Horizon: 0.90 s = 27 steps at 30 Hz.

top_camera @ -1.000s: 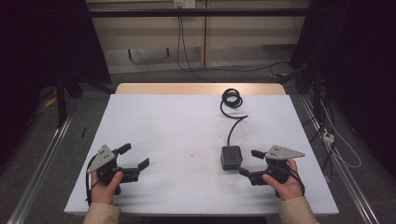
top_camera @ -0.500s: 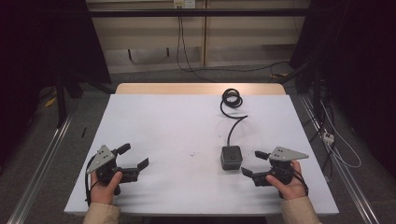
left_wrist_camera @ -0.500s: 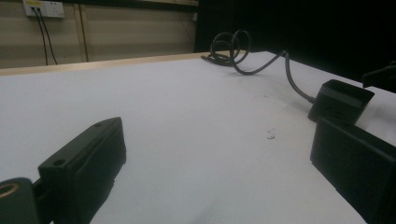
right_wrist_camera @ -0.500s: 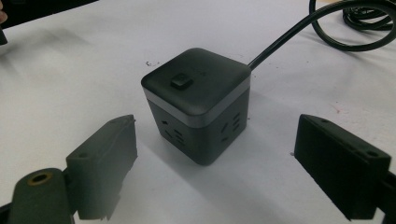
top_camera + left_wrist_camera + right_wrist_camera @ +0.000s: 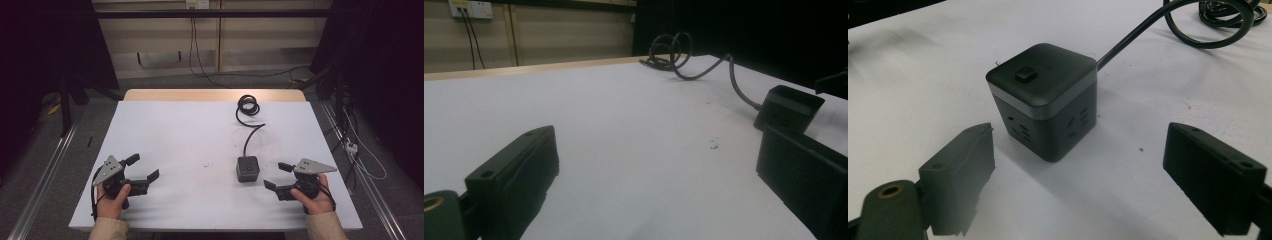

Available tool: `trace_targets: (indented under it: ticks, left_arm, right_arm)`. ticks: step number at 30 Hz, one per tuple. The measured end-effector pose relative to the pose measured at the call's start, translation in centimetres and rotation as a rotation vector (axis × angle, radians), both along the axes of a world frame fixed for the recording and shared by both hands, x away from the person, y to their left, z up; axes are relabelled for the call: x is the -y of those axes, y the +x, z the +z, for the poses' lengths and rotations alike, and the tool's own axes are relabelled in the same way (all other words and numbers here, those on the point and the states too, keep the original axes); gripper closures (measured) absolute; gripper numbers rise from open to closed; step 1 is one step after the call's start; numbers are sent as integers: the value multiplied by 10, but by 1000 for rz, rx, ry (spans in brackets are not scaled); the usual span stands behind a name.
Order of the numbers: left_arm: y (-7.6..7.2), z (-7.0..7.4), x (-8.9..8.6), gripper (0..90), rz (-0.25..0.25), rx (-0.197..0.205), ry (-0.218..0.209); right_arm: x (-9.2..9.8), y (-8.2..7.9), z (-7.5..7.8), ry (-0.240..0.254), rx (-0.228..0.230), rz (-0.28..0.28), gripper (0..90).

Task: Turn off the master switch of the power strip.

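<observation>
high view: above, faces forward-down | left gripper view: low, far | right gripper view: close | shared: socket cube [image 5: 248, 168]

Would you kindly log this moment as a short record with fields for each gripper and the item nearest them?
surface: white table
item: dark power cube, button on top, sockets on its sides
cord: black cable, coiled at the far edge
right gripper: open, beside the cube, not touching
left gripper: open, holding nothing, far from the cube
</observation>
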<state>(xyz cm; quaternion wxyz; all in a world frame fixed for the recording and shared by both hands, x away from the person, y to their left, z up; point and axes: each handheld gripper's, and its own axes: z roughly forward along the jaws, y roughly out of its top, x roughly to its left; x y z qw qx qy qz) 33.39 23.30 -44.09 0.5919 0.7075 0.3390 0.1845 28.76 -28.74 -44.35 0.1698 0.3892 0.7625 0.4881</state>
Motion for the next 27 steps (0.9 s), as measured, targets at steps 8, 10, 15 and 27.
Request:
trace_targets:
  ticks: [8, 10, 15, 27]
  left_arm:
    - [0, 0, 0, 32, 0, 0, -2]
    - [0, 0, 0, 32, 2, 0, -2]
    - [0, 0, 0, 32, 0, 0, -3]
    - [0, 0, 0, 32, 1, 0, -2]
  right_arm:
    - [4, -1, -1, 8, 1, -10, 130]
    - [5, -1, -1, 13, 0, -13, 130]
    - [6, -2, -2, 9, 0, -16, 130]
    - [10, -4, -5, 8, -3, -24, 131]
